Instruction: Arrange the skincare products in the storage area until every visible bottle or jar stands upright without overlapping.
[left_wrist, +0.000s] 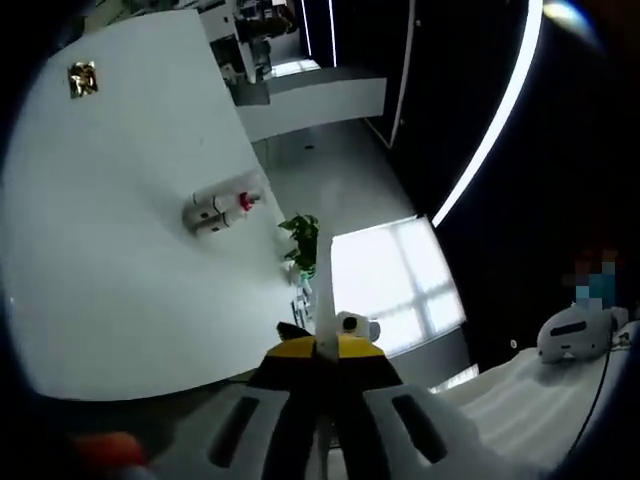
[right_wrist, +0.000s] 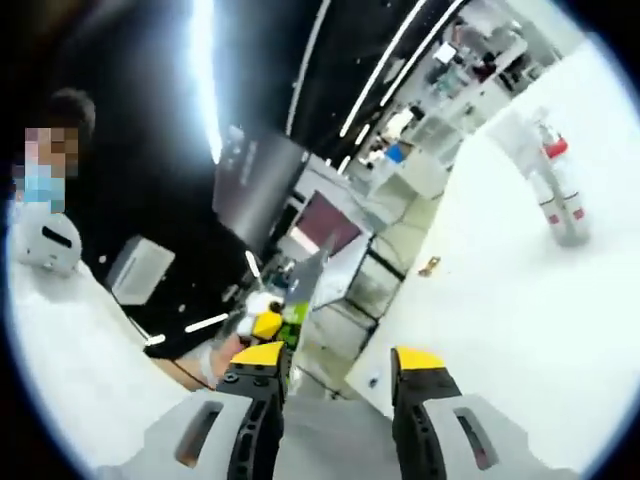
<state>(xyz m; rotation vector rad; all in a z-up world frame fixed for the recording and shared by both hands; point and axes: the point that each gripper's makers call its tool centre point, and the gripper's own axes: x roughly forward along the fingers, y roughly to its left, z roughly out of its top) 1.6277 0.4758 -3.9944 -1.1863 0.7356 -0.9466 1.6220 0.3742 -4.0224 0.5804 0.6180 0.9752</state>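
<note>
Bottles (left_wrist: 222, 207) clustered on white table (left_wrist: 110, 260); left tongs (left_wrist: 325, 365) pinching white strip (left_wrist: 326, 310), right tongs (right_wrist: 335, 362) spread

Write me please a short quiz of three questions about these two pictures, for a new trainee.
1. True or false: the left gripper has its jaws closed together.
2. In the left gripper view, where do the white bottles lie? A) on the white table, B) between the jaws, C) on the floor.
3. Fill in: the right gripper has its jaws ____, with nothing between them.

Key:
1. True. The yellow tips meet, and only a thin white strip rises from between them.
2. A. They lie on their sides, close together, far from the gripper.
3. Open. Its yellow tips stand apart, and the bottles are far off on the table.
</note>
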